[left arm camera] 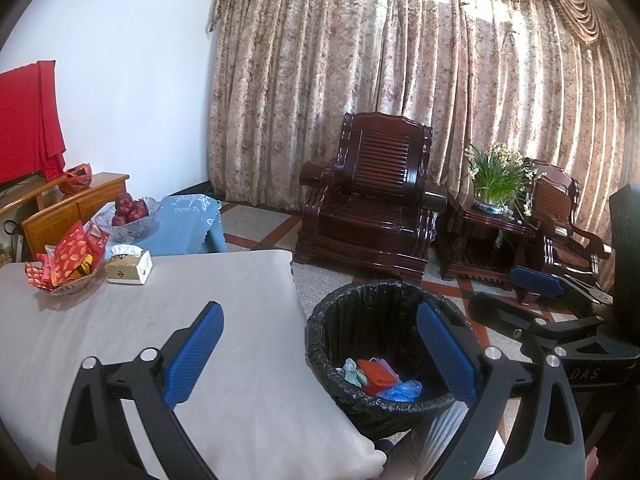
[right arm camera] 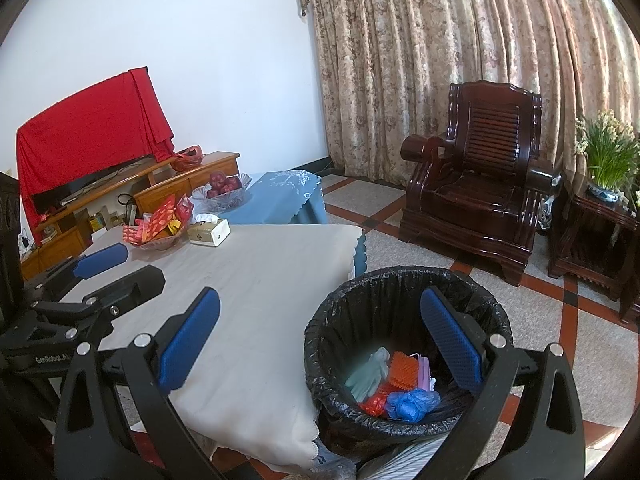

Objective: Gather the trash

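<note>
Beside the cloth-covered table (right arm camera: pixel 256 280), round black-lined bin (right arm camera: pixel 404 344) of crumpled trash (right arm camera: pixel 394 384), both grippers (left arm camera: pixel 320 356) (right arm camera: pixel 320 348) spread, empty.

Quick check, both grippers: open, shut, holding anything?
Left gripper: open, holding nothing.
Right gripper: open, holding nothing, above the trash bin.
</note>
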`<state>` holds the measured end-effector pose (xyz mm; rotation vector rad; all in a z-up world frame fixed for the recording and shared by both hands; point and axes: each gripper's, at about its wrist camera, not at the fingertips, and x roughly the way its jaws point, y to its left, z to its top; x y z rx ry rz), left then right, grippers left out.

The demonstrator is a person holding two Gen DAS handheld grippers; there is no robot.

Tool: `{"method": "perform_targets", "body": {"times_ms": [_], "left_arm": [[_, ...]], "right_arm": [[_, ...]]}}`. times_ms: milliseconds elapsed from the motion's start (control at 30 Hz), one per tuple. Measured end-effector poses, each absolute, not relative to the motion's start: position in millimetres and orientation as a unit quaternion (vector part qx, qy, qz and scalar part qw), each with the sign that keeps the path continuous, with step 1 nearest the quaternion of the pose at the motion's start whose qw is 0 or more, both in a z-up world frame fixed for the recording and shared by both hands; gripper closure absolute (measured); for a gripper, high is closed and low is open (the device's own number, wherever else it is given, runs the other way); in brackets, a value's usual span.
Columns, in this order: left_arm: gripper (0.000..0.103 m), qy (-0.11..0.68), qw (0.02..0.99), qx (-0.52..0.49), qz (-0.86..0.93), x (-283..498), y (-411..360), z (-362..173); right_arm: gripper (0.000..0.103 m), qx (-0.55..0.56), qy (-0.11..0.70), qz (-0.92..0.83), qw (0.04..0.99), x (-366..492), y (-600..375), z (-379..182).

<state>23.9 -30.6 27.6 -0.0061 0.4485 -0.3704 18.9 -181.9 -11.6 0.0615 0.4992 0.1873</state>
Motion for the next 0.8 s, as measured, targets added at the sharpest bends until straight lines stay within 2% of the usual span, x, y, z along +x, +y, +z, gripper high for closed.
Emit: {"method": "perform_targets", "body": {"times_ms": [800], "left_arm": [[0.008, 0.227, 0.956, -0.007, -0.188, 19.7, -35.1, 21.9]], "right_arm": [[0.005, 0.034, 0.251, 0.091, 0.963, 19.2, -181.2, -20.4]]}}
